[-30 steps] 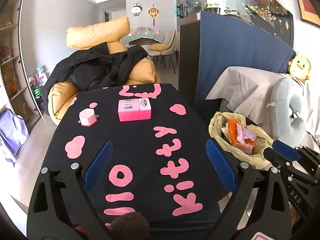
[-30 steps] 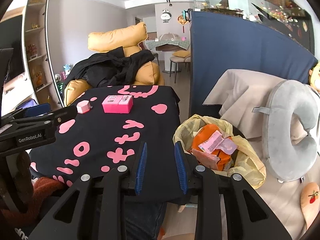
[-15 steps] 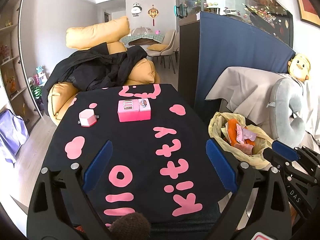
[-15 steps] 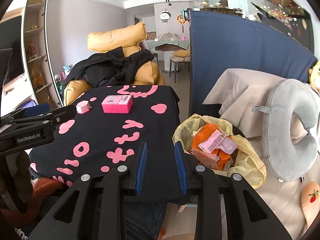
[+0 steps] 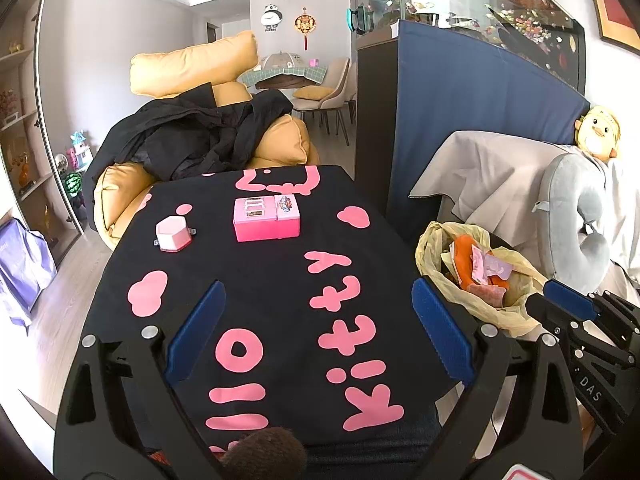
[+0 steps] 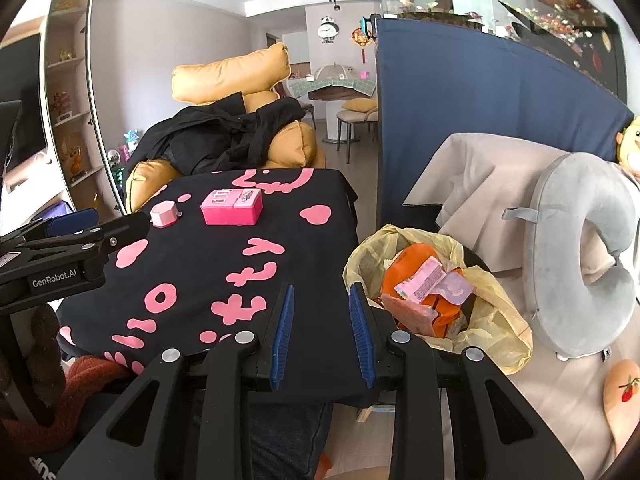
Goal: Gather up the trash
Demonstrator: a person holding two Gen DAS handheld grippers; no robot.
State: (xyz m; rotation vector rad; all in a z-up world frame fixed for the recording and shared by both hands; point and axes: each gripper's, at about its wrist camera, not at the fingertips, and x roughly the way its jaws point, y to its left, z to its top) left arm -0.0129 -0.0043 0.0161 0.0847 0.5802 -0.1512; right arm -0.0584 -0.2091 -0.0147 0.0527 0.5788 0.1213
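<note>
A bin lined with a yellow bag (image 5: 430,242) (image 6: 502,312) stands right of the table and holds orange and pink wrappers (image 6: 424,280) (image 5: 482,266). My left gripper (image 5: 316,326) is wide open and empty above the near part of the black table (image 5: 280,280). My right gripper (image 6: 320,320) is narrowly open and empty above the table's near right edge, left of the bin. A pink box (image 5: 266,218) (image 6: 232,208) and a small pink hexagonal box (image 5: 174,234) (image 6: 163,214) sit at the far end of the table.
A yellow sofa with black clothes (image 5: 200,136) lies behind the table. A blue panel (image 5: 460,112) under a fish tank stands at the right. A grey neck pillow (image 6: 580,256) and beige cloth (image 6: 476,176) lie beside the bin.
</note>
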